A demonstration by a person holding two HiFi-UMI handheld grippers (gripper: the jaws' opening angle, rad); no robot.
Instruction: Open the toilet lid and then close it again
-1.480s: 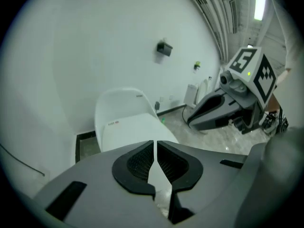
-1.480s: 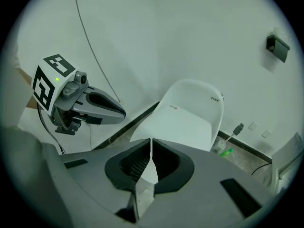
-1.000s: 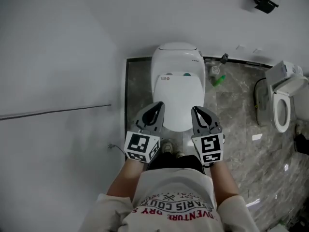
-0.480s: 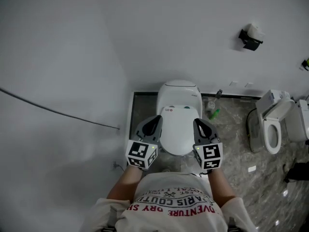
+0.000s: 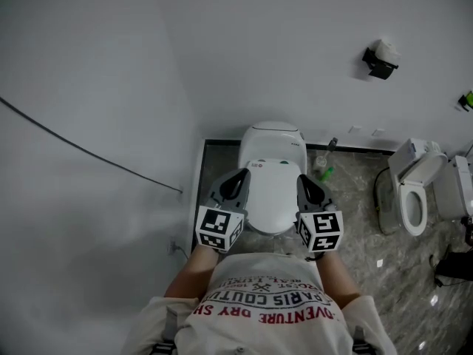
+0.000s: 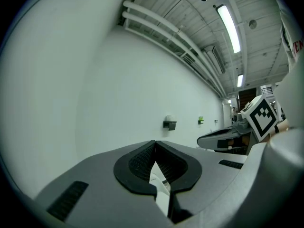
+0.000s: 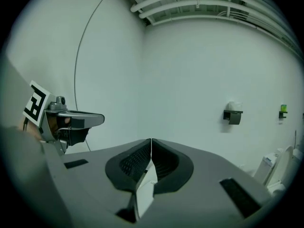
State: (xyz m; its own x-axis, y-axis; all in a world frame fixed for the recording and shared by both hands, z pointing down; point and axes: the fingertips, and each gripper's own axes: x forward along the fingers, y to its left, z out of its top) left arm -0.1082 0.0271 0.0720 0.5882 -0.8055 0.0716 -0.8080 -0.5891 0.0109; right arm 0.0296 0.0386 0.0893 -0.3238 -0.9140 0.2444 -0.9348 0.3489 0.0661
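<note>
Left gripper (image 5: 238, 177) and right gripper (image 5: 305, 180) held side by side, both jaws pressed together and empty, white toilet lid (image 5: 273, 198) down flat on the toilet (image 5: 272, 139) below, seen between them, second toilet (image 5: 410, 191) at right.

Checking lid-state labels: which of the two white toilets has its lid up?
The white toilet at far right: lid raised, bowl showing. The white toilet straight ahead has its lid down.
</note>
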